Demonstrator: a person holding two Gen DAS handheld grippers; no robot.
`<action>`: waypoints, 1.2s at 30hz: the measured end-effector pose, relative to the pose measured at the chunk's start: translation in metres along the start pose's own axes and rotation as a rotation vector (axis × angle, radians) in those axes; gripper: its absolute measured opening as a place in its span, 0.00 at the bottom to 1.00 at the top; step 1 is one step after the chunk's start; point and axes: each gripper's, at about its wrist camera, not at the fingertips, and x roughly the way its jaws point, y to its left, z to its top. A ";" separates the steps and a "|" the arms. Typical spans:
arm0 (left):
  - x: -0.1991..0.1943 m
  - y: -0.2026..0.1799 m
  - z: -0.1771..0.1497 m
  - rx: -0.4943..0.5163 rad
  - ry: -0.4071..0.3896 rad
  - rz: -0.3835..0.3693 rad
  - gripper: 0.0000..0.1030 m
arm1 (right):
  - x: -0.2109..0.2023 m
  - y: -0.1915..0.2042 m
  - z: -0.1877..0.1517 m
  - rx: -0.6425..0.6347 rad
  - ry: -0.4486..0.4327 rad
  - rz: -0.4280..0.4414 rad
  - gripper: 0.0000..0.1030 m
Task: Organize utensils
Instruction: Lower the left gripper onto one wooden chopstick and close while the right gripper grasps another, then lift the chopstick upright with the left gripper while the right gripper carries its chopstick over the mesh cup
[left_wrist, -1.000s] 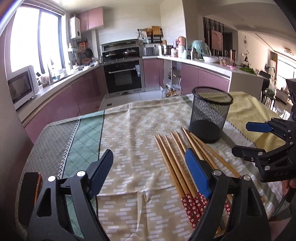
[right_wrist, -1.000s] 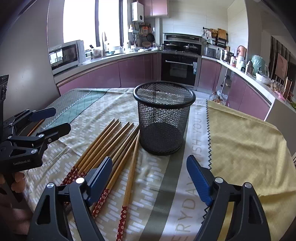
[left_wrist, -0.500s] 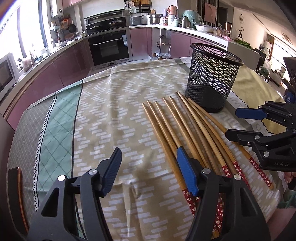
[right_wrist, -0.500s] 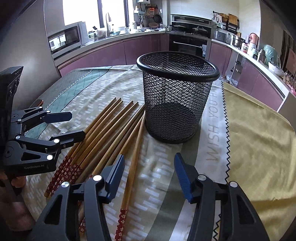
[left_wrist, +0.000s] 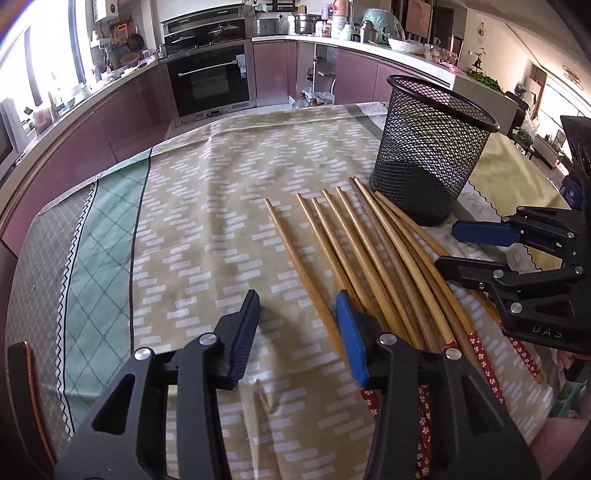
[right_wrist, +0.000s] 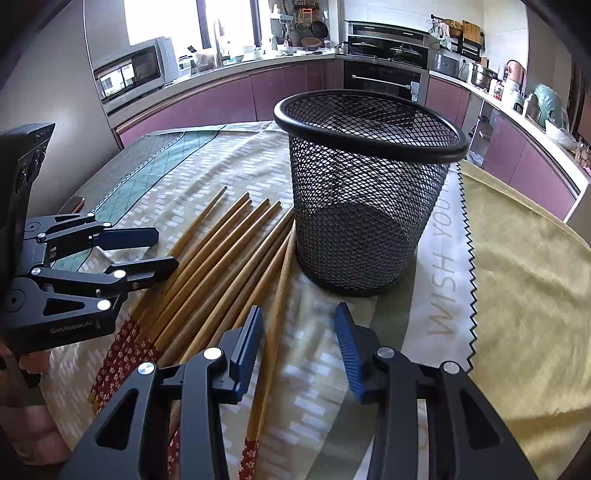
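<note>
Nearest you, your left gripper (left_wrist: 297, 334) hangs low over the near edge of the table (left_wrist: 177, 221). Its jaws have just been closing to a partly open gap, and there is only cloth between them, nothing held. The leftmost chopstick runs under its right-hand finger, not between the pads, as far as that view shows. Your right gripper (right_wrist: 299, 341) hangs over the same near edge. Its jaws have also just been narrowing, partly open and empty, and the rightmost chopstick passes just under its left-hand finger.

Beyond the fingers, the chopsticks (left_wrist: 369, 254) lie fanned flat on the cloth. Their red patterned ends point toward the near edge and their plain tips toward the basket (right_wrist: 365, 192). The innermost tips reach right up to its base.

The mesh basket stands upright farther in, toward the right side of the table, and looks empty.

So none of the sorting is done yet, I judge. Every chopstick is still to be picked up and stood in the basket.
</note>
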 end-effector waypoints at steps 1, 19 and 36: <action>0.001 0.000 0.002 -0.002 0.003 -0.004 0.37 | 0.001 0.001 0.003 0.002 0.002 0.000 0.34; -0.015 0.006 0.003 -0.089 -0.030 -0.064 0.07 | -0.039 -0.005 0.004 0.057 -0.088 0.161 0.05; -0.141 0.004 0.041 -0.051 -0.312 -0.254 0.07 | -0.127 -0.034 0.032 0.092 -0.389 0.226 0.05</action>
